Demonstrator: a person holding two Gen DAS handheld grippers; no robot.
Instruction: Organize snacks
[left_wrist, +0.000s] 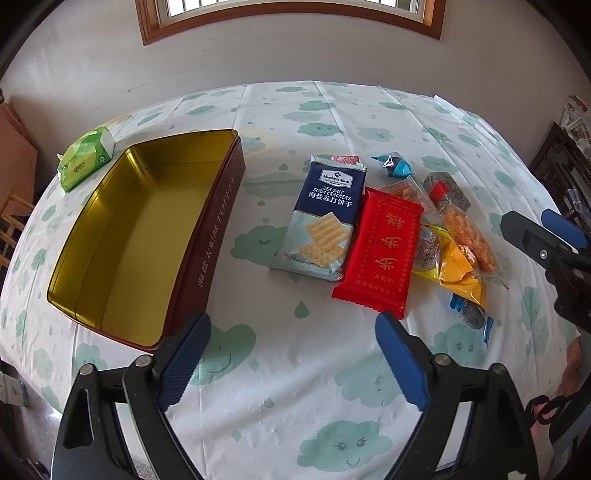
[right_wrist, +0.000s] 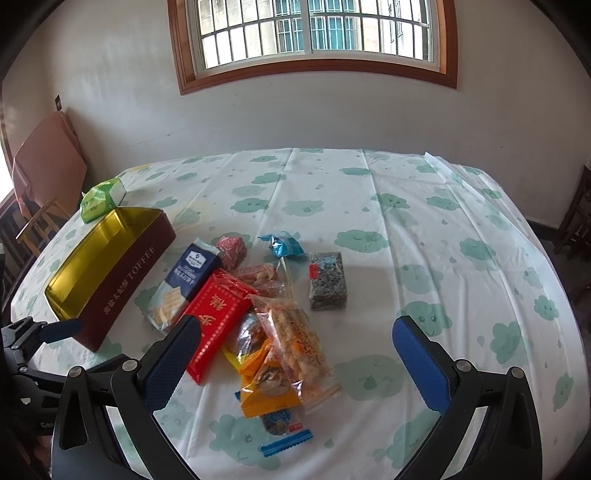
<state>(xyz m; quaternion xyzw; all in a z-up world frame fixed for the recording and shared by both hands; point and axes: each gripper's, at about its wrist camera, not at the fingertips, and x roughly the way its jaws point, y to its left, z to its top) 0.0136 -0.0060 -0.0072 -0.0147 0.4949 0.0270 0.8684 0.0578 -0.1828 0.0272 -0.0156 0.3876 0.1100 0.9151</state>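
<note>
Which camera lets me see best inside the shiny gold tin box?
The left wrist view: the open rectangular maroon tin with a gold inside sits close, its whole empty floor showing. The right wrist view shows the tin farther off, at a slant, with little floor visible.

Left tongs (left_wrist: 291, 354) with black angular arms, silver screws at the joints, dark blue textured pads (left_wrist: 184, 358), right tongs (right_wrist: 295, 365) built alike, blue pads (right_wrist: 421, 365), silver pivot screws

Table's got a white cloth with green clouds (right_wrist: 369, 192). Open toffee tin (left_wrist: 155, 236) sits toward the left edge, green tissue pack (left_wrist: 86, 157) just behind it near the far-left corner. Snack pile mid-table: cracker pack (left_wrist: 325, 218), red packet (left_wrist: 380, 251), seaweed-looking block (right_wrist: 327, 280), blue candy (right_wrist: 282, 245).
</note>
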